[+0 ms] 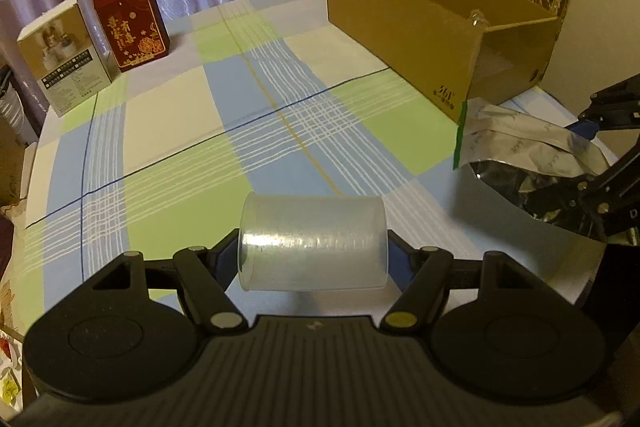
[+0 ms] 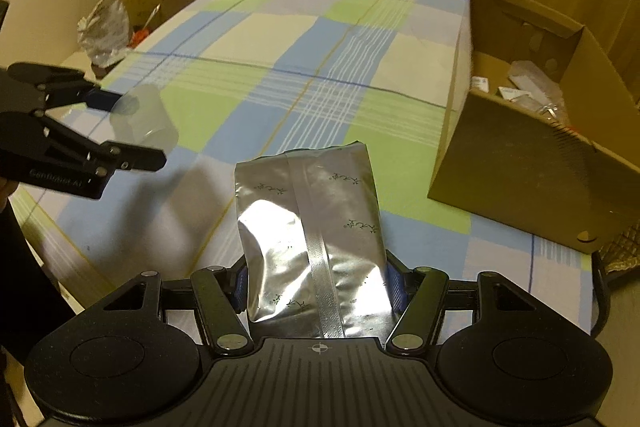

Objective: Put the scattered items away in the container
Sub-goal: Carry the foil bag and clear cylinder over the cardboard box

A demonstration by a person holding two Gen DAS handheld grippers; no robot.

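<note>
**Both grippers loaded, box waiting at the right**

A checked tablecloth (image 1: 168,131) covers the table, curtains behind. The left gripper (image 1: 314,257) is clamped on a clear plastic cup (image 1: 314,243), held sideways above the near edge. The right gripper (image 2: 316,291) pinches a silver foil pouch (image 2: 312,227) by its lower end. The cardboard box (image 2: 520,163), open-topped with small items inside, stands far right. Best carry each piece over the rim before releasing, pouch first since it is nearer.
</note>
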